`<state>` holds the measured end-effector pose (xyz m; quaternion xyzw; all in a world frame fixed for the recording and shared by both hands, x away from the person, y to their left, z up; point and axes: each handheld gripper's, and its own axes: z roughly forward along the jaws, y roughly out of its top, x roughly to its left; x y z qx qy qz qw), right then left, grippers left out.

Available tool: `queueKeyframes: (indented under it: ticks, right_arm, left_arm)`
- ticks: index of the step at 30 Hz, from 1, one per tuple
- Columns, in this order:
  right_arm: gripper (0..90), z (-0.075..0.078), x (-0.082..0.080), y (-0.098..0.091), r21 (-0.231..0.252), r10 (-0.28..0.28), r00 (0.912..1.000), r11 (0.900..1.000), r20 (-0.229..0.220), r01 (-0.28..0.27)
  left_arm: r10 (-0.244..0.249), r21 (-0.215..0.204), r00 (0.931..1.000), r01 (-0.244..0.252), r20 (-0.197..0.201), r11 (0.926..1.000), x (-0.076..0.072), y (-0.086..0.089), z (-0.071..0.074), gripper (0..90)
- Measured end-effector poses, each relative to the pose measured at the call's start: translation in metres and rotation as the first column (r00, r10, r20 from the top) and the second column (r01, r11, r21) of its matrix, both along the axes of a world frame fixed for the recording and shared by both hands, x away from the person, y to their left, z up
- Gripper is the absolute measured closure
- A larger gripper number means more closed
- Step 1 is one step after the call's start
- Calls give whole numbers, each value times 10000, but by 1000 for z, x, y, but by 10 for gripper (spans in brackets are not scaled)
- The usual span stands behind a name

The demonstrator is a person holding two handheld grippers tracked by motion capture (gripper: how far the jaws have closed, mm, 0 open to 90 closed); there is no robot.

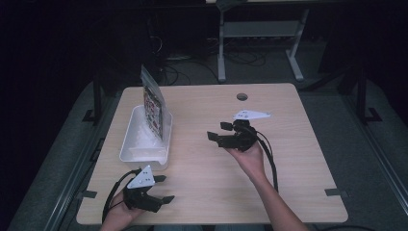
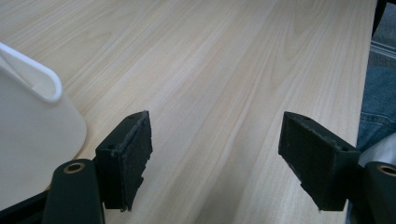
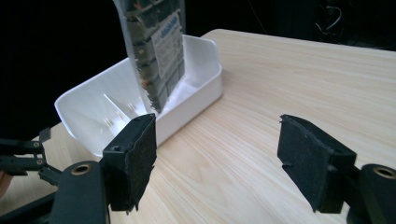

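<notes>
A white plastic bin (image 1: 144, 139) sits on the left part of the wooden table (image 1: 288, 159). A printed packet (image 1: 155, 107) stands upright in its far end, leaning on the right wall; in the right gripper view the packet (image 3: 156, 51) rises out of the bin (image 3: 205, 79). My left gripper (image 1: 163, 188) rests open near the front left edge, just in front of the bin, whose corner (image 2: 32, 121) is at its left. My right gripper (image 1: 217, 131) hovers open over the table's middle, jaws towards the bin, nothing between them (image 3: 215, 163).
A round cable hole (image 1: 242, 96) lies near the table's far edge. Beyond the table stand a white desk frame (image 1: 260, 38) and floor cables in the dark. A trouser leg (image 2: 378, 102) is at the table's front edge. Bare wood spreads right of the right hand.
</notes>
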<state>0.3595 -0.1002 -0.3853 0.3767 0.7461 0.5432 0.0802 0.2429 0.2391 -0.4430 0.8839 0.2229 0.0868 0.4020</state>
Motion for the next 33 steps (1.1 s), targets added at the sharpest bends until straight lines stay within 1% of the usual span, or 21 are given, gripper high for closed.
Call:
queueKeyframes:
  ticks: [4, 8, 12, 16, 19, 26, 31, 33]
  right_arm:
    - [273, -3, -2, -13, 28, -164, 9998, 9999, -127, 164]
    - [272, -4, -3, -24, 9, -294, 9995, 9996, -142, 294]
    - [270, -4, -3, -34, -48, -234, 9992, 9997, -327, 232]
    - [269, -3, -4, -41, -167, -232, 9991, 9996, -351, 226]
    - [269, -2, -5, -48, -244, -215, 9987, 9995, -453, 204]
    - [269, -2, -7, -62, -205, -169, 9973, 9997, -712, 154]
    - [270, -2, -10, -71, -293, -199, 9978, 9994, -636, 181]
    - [270, -3, -11, -74, -246, -232, 9973, 9995, -699, 216]
  left_arm:
    - [2, -48, 10000, -2, -7, 10000, 0, 0, 0, 250]
    - [2, -53, 10000, -2, 4, 10000, 0, 0, 1, 249]
    - [11, -68, 10000, -10, 29, 10000, 0, 0, 1, 248]
    - [-7, -63, 10000, 8, 32, 10000, 0, 0, 1, 246]
    - [-7, -59, 10000, 7, 40, 10000, 0, 0, 1, 246]
    - [-49, -16, 10000, 49, 43, 10000, 0, -1, 1, 245]
    - [-18, -41, 10000, 19, 62, 10000, 0, 0, 2, 244]
    - [-31, -42, 10000, 31, 60, 10000, 1, 0, 2, 244]
